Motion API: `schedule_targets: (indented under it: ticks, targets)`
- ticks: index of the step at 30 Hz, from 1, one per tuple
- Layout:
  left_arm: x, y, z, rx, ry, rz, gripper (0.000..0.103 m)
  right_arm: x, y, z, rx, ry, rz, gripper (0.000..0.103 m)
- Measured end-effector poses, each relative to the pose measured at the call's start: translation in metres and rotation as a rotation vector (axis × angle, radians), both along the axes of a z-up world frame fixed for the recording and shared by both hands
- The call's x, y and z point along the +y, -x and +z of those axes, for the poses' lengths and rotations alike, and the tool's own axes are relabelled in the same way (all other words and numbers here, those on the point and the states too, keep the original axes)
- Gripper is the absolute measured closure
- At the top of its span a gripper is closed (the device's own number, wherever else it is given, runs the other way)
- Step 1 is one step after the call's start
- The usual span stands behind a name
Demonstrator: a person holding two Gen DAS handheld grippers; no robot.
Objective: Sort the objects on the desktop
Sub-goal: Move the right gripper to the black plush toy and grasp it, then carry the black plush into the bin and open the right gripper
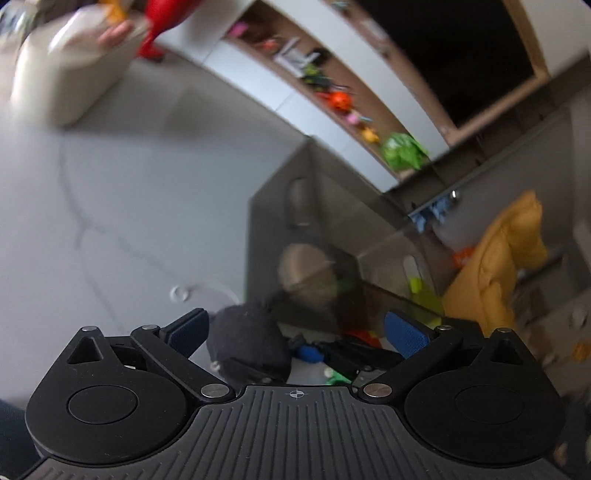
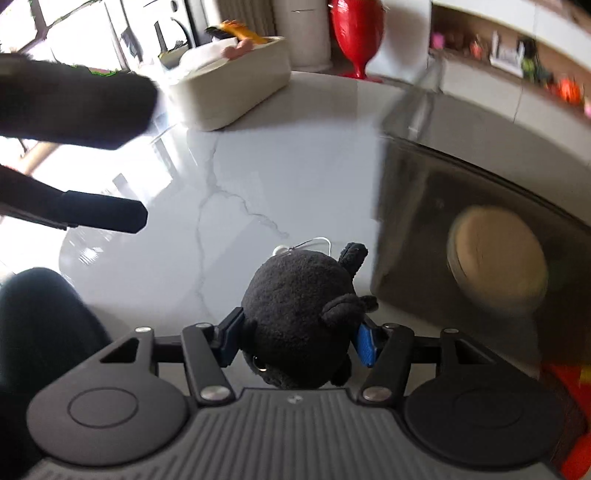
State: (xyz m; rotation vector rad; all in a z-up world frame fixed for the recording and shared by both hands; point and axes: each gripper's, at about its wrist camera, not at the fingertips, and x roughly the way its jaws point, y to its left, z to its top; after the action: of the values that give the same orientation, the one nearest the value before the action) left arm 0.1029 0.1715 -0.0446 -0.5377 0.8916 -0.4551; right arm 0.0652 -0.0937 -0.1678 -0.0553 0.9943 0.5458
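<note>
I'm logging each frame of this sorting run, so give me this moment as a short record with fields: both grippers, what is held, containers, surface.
right gripper: shut on the black plush toy
left gripper: open, holds nothing
plush toy position: above the white marble tabletop; contact with it cannot be told
smoky transparent bin: right of the toy, a round beige item blurred behind its wall
cream box: far side of the table, blurred contents
red vase: behind the table
</note>
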Motion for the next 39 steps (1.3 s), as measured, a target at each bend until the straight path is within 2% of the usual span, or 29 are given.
schedule_targets:
  ticks: [4,9,10,13,16,20,23,27,31,33,37,39]
  targets:
    - [-0.041,0.012,0.042,-0.104,-0.097,-0.081,0.000,-0.047,0.003,0.031,0.028,-0.118,-0.046,0.042]
    - [-0.095,0.020,0.095,-0.257,-0.132,-0.136,0.000,-0.123,-0.001,0.101,0.016,-0.242,-0.135,0.043]
    - [-0.104,0.020,0.104,-0.282,-0.134,-0.146,0.000,-0.135,-0.004,0.112,0.004,-0.241,-0.151,0.044]
    - [-0.129,0.014,0.119,-0.322,-0.136,-0.181,0.000,-0.165,-0.003,0.140,-0.112,-0.175,-0.214,0.043]
    - [-0.144,-0.001,0.117,-0.323,-0.157,-0.209,0.000,-0.197,-0.017,0.151,-0.120,-0.181,-0.292,0.044]
    - [-0.160,-0.022,0.112,-0.316,-0.180,-0.230,0.000,-0.225,-0.051,0.145,-0.072,-0.184,-0.367,0.044]
    - [-0.143,-0.047,0.094,-0.222,-0.169,-0.145,0.000,-0.233,-0.087,0.131,-0.011,-0.133,-0.377,0.043]
    - [-0.140,-0.075,0.064,-0.104,-0.191,-0.205,0.000,-0.206,-0.147,0.082,0.191,-0.035,-0.301,0.043]
    - [-0.141,-0.095,0.042,-0.010,-0.117,-0.277,0.000,-0.179,-0.176,0.035,0.339,0.085,-0.245,0.043]
    - [-0.137,-0.102,0.033,0.021,-0.082,-0.266,0.000,-0.174,-0.178,0.032,0.327,0.105,-0.254,0.043]
    - [-0.116,-0.106,0.025,0.042,-0.065,-0.189,0.000,-0.177,-0.184,0.048,0.212,0.134,-0.297,0.044]
    - [-0.109,-0.105,0.025,0.045,-0.046,-0.168,0.000,-0.186,-0.192,0.047,0.205,0.084,-0.334,0.044]
